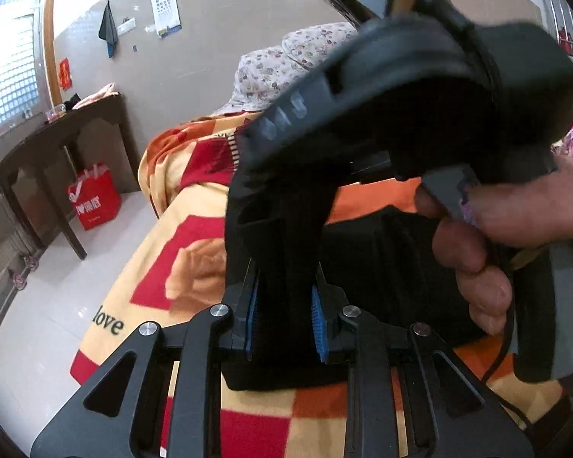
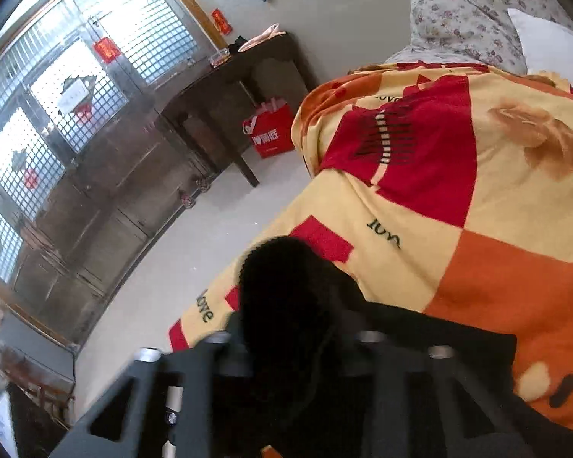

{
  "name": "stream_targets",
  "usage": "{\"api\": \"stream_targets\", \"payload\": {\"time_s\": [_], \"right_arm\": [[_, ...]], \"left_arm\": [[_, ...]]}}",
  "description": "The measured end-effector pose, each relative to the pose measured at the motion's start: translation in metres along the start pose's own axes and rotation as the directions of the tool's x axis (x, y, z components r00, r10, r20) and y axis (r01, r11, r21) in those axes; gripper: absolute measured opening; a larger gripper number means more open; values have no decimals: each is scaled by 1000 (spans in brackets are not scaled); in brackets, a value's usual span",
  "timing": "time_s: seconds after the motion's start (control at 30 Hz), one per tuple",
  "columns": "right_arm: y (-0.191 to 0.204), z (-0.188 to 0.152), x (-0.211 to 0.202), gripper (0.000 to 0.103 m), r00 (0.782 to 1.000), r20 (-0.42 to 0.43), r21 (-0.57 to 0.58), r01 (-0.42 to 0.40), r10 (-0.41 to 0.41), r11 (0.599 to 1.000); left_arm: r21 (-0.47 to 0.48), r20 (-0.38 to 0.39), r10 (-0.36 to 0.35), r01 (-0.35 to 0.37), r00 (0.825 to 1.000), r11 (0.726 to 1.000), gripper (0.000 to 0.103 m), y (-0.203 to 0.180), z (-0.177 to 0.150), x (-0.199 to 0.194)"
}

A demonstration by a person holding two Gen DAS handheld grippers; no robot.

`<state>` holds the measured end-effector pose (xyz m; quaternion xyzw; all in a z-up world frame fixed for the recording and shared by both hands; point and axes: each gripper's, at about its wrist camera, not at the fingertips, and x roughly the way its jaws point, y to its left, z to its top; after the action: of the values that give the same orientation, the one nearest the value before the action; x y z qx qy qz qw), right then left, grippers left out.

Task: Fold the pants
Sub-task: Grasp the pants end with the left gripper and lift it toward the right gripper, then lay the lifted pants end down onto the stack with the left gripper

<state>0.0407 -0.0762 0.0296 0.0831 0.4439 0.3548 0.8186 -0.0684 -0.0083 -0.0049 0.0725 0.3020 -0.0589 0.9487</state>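
The black pants (image 1: pixel 378 267) lie on a bed with a red, orange and yellow blanket (image 1: pixel 195 267). My left gripper (image 1: pixel 284 316) is shut on a raised fold of the pants between its blue pads. The other gripper's body (image 1: pixel 458 87), held by a hand (image 1: pixel 515 221), hangs close above and to the right. In the right wrist view my right gripper (image 2: pixel 290 339) is shut on a bunched black fold of the pants (image 2: pixel 286 286), which hides its fingertips. More black cloth (image 2: pixel 439 336) spreads to the right on the blanket (image 2: pixel 496 198).
The bed's left edge drops to a pale tiled floor (image 1: pixel 57 286). A dark wooden table (image 1: pixel 65 133) with a red bag (image 1: pixel 95 198) under it stands by the wall. Floral pillows (image 1: pixel 286 61) lie at the head of the bed. A metal door with windows (image 2: pixel 76 133) is to the left.
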Motion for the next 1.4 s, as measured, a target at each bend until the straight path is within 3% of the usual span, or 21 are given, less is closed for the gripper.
{"api": "stream_targets", "payload": {"time_s": [0.1, 0.23, 0.3, 0.37, 0.4, 0.5, 0.6, 0.63, 0.67, 0.73, 0.8, 0.83, 0.87, 0.97, 1.03, 1.13, 1.27, 1.4], "right_arm": [[2, -3, -24, 15, 999, 50, -37, 19, -17, 999], [-6, -16, -86, 14, 988, 142, -52, 61, -53, 997], [-21, -29, -113, 14, 980, 172, -35, 107, -100, 994], [-39, -44, -128, 14, 969, 164, 3, 185, -183, 983], [-54, -56, -137, 14, 963, 153, 42, 217, -221, 975], [-90, -81, -143, 14, 955, 100, 128, 267, -281, 955], [-114, -96, -132, 16, 937, 19, 170, 341, -349, 925], [-119, -97, -129, 26, 931, -1, 174, 359, -364, 917], [-121, -97, -131, 38, 917, -6, 174, 394, -399, 902], [-123, -94, -144, 42, 891, 25, 176, 443, -454, 879], [-113, -90, -164, 43, 849, 79, 179, 503, -522, 845], [-107, -89, -170, 43, 842, 103, 172, 509, -529, 844], [-102, -88, -173, 43, 849, 123, 160, 495, -515, 854], [-83, -90, -162, 43, 898, 127, 79, 414, -421, 907], [-79, -92, -140, 43, 892, 72, 24, 446, -446, 895], [-100, -94, -103, 43, 836, -13, -2, 549, -549, 836], [-127, -83, -104, 43, 863, 5, 70, 503, -505, 861], [-108, -82, -122, 43, 868, 34, 59, 493, -495, 868]], "left_arm": [[-7, 19, -109, 109, 994, 994, 22, 2, 8, -12], [48, 74, -293, 290, 953, 956, 22, -10, 20, -35], [89, 87, -366, 359, 927, 929, 28, -18, 21, -44], [125, 76, -415, 404, 907, 906, 46, -27, 19, -50], [140, 72, -423, 411, 903, 901, 48, -31, 19, -51], [165, 63, -397, 383, 916, 909, 49, -37, 20, -45], [105, 1, -380, 377, 925, 920, 49, -32, 26, -21], [79, -25, -375, 376, 927, 923, 49, -28, 28, -12], [52, -55, -370, 373, 927, 926, 49, -27, 32, 1], [21, -97, -340, 343, 936, 939, 48, -28, 33, 14], [-8, -129, -329, 331, 936, 944, 49, -31, 32, 29], [-24, -149, -318, 319, 936, 948, 48, -32, 33, 38], [-30, -166, -309, 309, 936, 951, 49, -34, 33, 44], [-35, -211, -277, 276, 937, 960, 49, -43, 34, 64], [-14, -210, -263, 266, 942, 964, 50, -49, 34, 67], [-10, -213, -259, 263, 942, 965, 52, -53, 35, 73], [-7, -219, -240, 244, 946, 970, 59, -58, 37, 80], [-12, -219, -240, 243, 946, 970, 60, -58, 38, 80]]}}
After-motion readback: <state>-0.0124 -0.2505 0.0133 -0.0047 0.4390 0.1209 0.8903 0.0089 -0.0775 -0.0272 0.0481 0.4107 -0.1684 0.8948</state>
